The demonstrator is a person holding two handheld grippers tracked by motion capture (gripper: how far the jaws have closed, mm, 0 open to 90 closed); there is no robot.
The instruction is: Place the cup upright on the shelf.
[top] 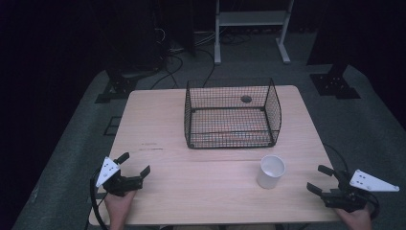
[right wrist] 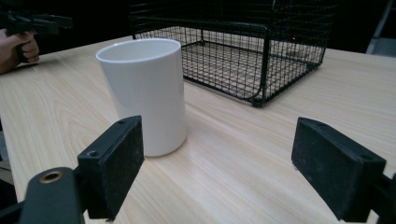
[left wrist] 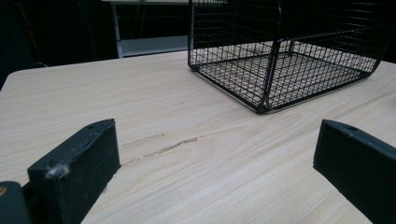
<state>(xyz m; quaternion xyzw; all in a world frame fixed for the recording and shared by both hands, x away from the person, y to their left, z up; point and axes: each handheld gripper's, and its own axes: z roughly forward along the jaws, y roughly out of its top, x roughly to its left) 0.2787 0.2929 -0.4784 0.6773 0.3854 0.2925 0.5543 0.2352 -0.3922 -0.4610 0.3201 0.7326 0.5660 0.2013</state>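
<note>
Right gripper view is showing me my right gripper [right wrist: 217,170] gaping wide with nothing in it, the white cup [right wrist: 144,93] standing upright just beyond its left jaw, in front of the wire basket [right wrist: 243,56]. I am judging the cup rigid, smooth, likely slippery and breakable, so I am planning to clamp its straight wall at mid-height, while my left gripper [top: 133,168] is hovering open and empty well apart.

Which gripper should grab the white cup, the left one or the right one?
Probably the right gripper. The white cup stands upright on the table much nearer to it, and its open jaws already face the cup. The left gripper is far across the table, facing the wire basket.
</note>
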